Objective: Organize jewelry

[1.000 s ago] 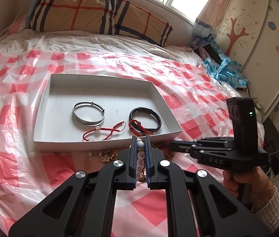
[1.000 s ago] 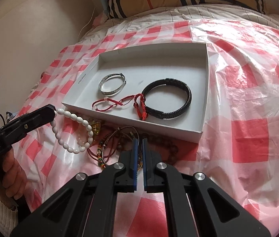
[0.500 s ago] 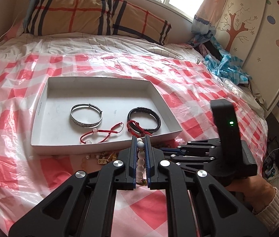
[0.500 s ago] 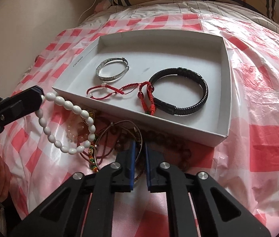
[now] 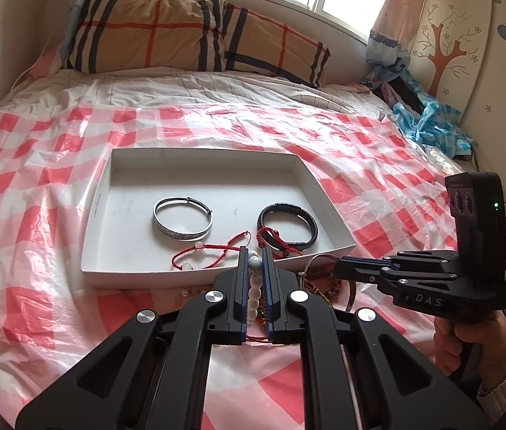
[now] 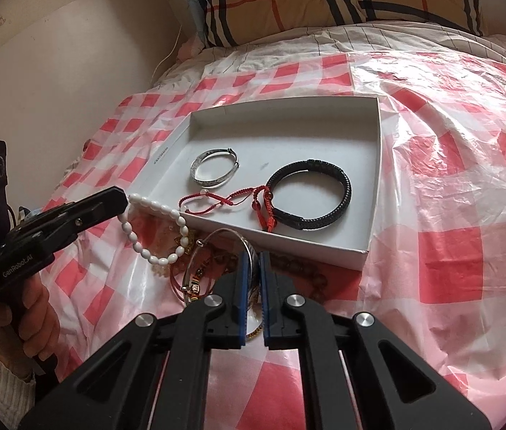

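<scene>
A white shallow box (image 5: pixel 195 157) (image 6: pixel 371 186) lies on the checked bed cover. It holds a silver bangle (image 5: pixel 183 220) (image 6: pixel 213 170), a red cord bracelet (image 5: pixel 210 252) (image 6: pixel 217 202) and a black braided bracelet (image 5: pixel 289 225) (image 6: pixel 310 193). My left gripper (image 5: pixel 254 256) (image 6: pixel 124 200) is shut on a white bead bracelet (image 5: pixel 254 286) (image 6: pixel 156 229), held just above the box's near edge. My right gripper (image 6: pixel 252 254) (image 5: pixel 339 270) is shut on a thin silver bangle (image 6: pixel 231 240) lifted from a pile of bracelets (image 6: pixel 195 279) in front of the box.
A plaid pillow (image 5: pixel 188 43) lies at the head of the bed under a window. A wardrobe with a tree picture (image 5: pixel 475 53) stands at the right, with blue cloth (image 5: pixel 428 122) beside it. A wall (image 6: pixel 56 71) runs along the bed's left side.
Both grippers have risen and drawn back a little. The right gripper has closed on the thin silver bangle and lifted it from the pile. The white bead bracelet now hangs nearer the box edge.
</scene>
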Tool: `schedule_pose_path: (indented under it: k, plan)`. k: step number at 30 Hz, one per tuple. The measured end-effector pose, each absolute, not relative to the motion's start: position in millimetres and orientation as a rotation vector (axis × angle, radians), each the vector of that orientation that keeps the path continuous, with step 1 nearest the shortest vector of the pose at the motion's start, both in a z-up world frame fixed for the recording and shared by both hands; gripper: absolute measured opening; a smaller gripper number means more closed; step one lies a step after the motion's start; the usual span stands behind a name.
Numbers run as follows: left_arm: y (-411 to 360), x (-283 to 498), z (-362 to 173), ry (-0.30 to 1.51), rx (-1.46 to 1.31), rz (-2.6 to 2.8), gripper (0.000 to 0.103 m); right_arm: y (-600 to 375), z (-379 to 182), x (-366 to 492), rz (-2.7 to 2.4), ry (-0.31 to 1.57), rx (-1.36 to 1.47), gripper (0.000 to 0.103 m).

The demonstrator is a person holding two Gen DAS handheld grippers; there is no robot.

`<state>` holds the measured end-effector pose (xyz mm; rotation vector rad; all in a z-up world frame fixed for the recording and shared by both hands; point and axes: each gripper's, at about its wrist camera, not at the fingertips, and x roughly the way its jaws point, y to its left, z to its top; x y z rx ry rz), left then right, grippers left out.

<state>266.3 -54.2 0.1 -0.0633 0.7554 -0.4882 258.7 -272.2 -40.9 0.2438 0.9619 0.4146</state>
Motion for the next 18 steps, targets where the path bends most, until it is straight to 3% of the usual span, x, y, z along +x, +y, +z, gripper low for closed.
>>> schedule_pose_path:
  k: [18]
  plan:
    - [-56, 257, 16, 0.636, 0.018, -0.376, 0.007, -274, -28, 256, 0.417, 0.871, 0.251, 0.007]
